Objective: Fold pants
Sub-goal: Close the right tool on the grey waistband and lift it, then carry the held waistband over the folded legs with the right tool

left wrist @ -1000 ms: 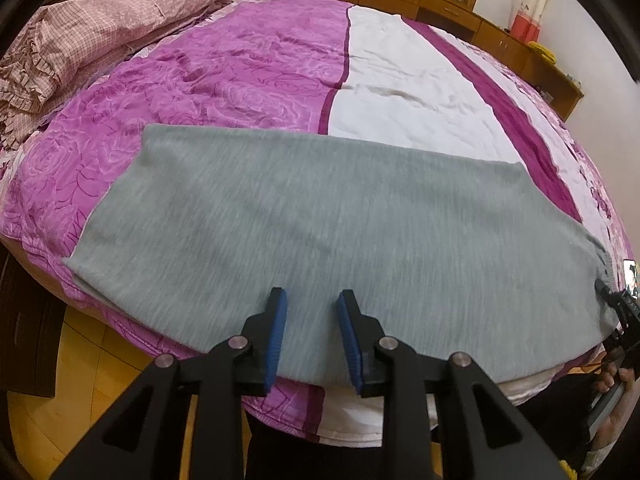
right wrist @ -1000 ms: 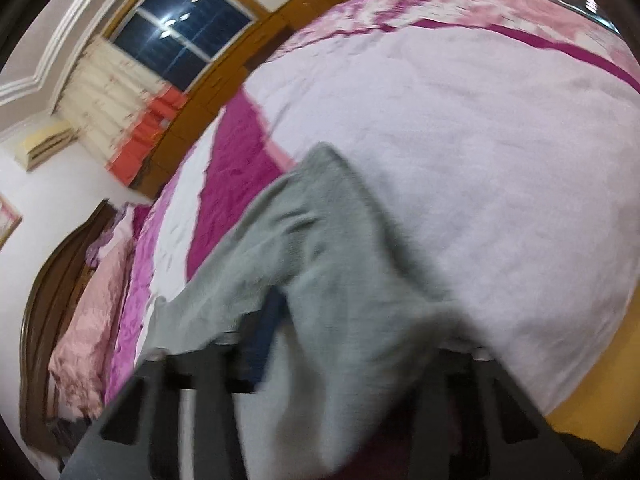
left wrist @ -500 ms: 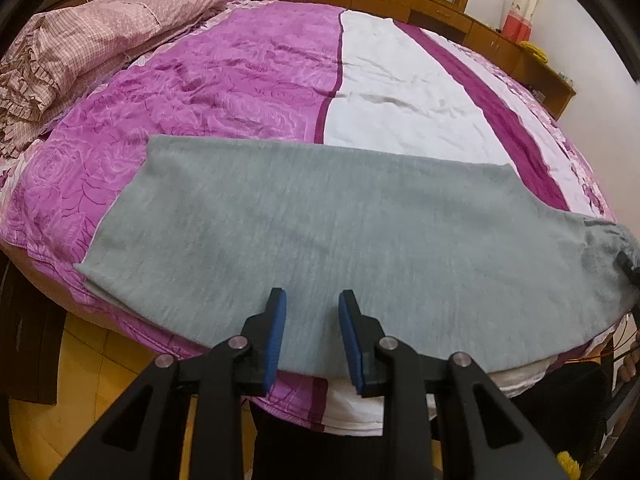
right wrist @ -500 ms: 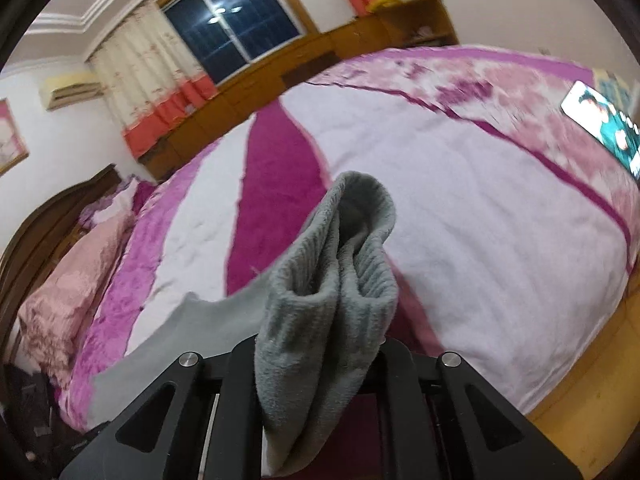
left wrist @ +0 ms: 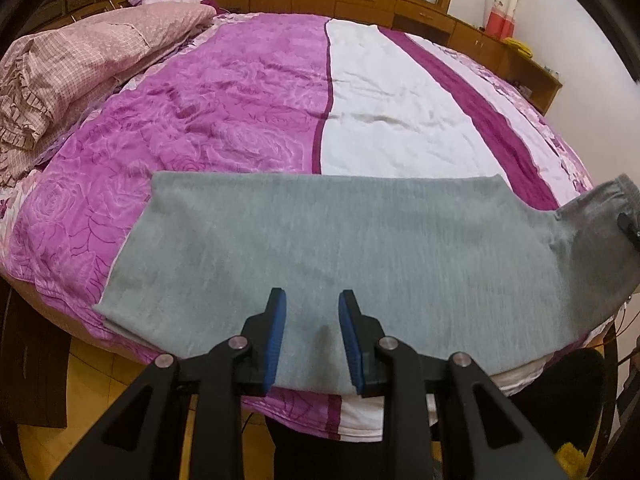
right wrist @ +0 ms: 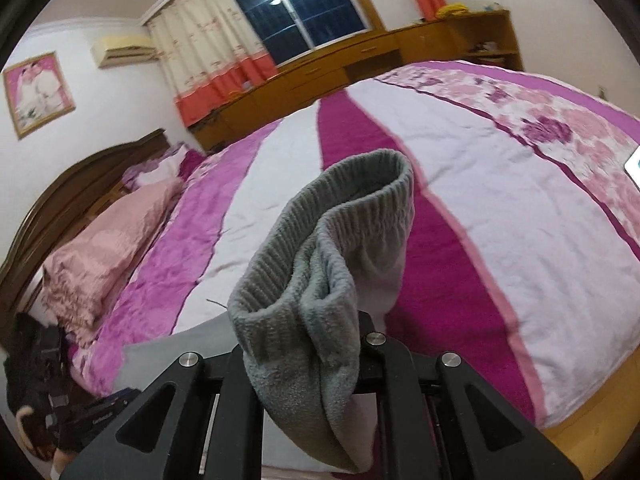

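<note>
Grey pants (left wrist: 340, 248) lie flat across the near edge of the bed, legs stacked, running left to right. My left gripper (left wrist: 311, 312) is open, its blue pads hovering over the near edge of the pants at the middle. My right gripper (right wrist: 304, 344) is shut on the ribbed cuff end (right wrist: 336, 248) of the pants and holds it lifted above the bed. That lifted end shows at the far right of the left wrist view (left wrist: 600, 216), where the right gripper's tip (left wrist: 628, 226) peeks in.
The round bed (left wrist: 248, 92) has a purple and white cover. A pink quilt (left wrist: 76, 64) is heaped at the back left. Wooden cabinets (left wrist: 400, 8) run along the far wall. Wooden floor (left wrist: 92, 376) lies below the bed's near edge.
My right gripper has lifted the cuff end of the pants higher off the bed and swung toward the bed's middle. The left gripper has drawn slightly back and stayed open.
</note>
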A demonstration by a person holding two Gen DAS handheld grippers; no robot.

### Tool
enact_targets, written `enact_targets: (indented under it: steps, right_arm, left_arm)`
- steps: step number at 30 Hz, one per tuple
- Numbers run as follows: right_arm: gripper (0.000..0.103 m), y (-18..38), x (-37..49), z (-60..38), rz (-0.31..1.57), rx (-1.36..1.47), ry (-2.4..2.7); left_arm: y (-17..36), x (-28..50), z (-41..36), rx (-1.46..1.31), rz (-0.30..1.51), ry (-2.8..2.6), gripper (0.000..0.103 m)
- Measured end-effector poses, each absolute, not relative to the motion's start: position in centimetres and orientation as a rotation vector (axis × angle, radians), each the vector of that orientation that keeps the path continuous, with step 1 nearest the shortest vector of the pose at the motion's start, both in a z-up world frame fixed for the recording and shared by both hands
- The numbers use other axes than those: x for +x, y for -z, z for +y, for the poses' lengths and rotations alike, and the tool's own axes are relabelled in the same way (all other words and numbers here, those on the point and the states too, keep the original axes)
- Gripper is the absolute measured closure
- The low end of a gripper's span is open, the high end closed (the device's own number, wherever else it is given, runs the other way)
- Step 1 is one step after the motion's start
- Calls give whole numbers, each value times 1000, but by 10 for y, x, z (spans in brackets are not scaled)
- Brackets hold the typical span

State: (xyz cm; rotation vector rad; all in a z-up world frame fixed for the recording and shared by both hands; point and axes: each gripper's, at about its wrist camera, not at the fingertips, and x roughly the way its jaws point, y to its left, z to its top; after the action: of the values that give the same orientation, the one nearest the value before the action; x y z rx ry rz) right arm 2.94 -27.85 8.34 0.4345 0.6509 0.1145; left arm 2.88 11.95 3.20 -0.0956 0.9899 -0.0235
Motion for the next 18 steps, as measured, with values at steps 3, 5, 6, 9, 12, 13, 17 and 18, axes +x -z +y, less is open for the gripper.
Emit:
enact_targets:
  steps: [3, 5, 6, 9, 12, 13, 17, 18]
  right_arm:
    - [97, -89, 31, -264, 651, 406, -151]
    - [97, -92, 32, -255, 651, 389, -174]
    - [97, -93, 32, -250, 651, 379, -186]
    - [97, -98, 34, -234, 656, 345, -219]
    - [97, -101, 37, -219, 667, 313, -242]
    - [97, -102, 39, -213, 673, 300, -250]
    - [97, -103, 44, -194, 690, 277, -290]
    - [97, -103, 45, -189, 692, 272, -302]
  left_arm:
    - [-31, 29, 122, -103, 992, 25, 75]
    - [-31, 28, 124, -104, 992, 24, 75]
    - [-30, 28, 124, -105, 991, 24, 75]
    - [-30, 28, 126, -112, 992, 22, 75]
    - [-29, 29, 128, -117, 993, 21, 75]
    - [-28, 29, 129, -116, 994, 21, 75]
    - [-27, 28, 132, -120, 993, 18, 75]
    - [-27, 27, 133, -123, 993, 17, 75]
